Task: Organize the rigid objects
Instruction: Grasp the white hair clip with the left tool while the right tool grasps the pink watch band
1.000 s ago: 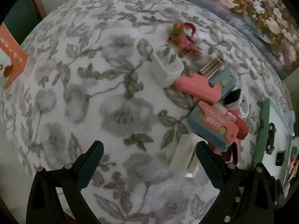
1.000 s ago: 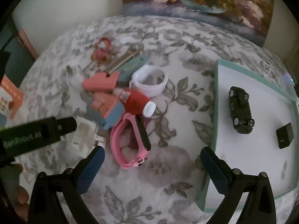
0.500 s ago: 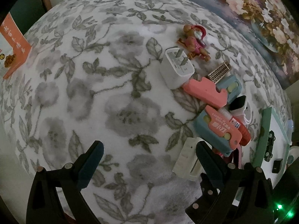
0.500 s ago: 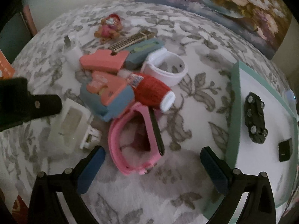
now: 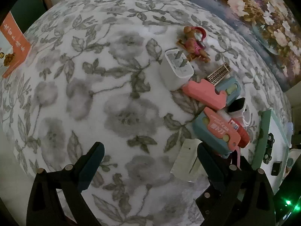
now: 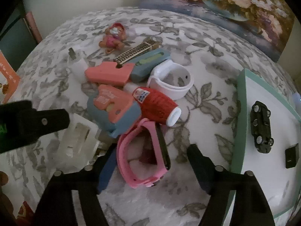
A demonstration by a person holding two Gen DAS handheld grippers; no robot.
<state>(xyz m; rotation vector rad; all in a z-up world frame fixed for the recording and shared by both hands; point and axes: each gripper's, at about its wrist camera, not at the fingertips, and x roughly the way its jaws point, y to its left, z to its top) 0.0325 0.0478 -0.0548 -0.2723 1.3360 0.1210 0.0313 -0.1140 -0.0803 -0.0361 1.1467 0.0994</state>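
Right gripper (image 6: 150, 163): jaws just closing astride pink watch (image 6: 144, 155), pads not yet pressing.
Left gripper (image 5: 150, 156): spread, empty.
Handling: judged light, springy band; better pinched across stiff black face.
Tray (image 6: 242, 122): near.

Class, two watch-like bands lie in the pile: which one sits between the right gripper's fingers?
The pink watch band, nearest the camera, sits between the closing right gripper fingers; the white band lies farther back.

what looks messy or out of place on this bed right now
The small things lie in a jumble: a red spool lies tipped across the pink watch and a blue-and-pink case. Only the black toy car and a black cube sit in the green tray.
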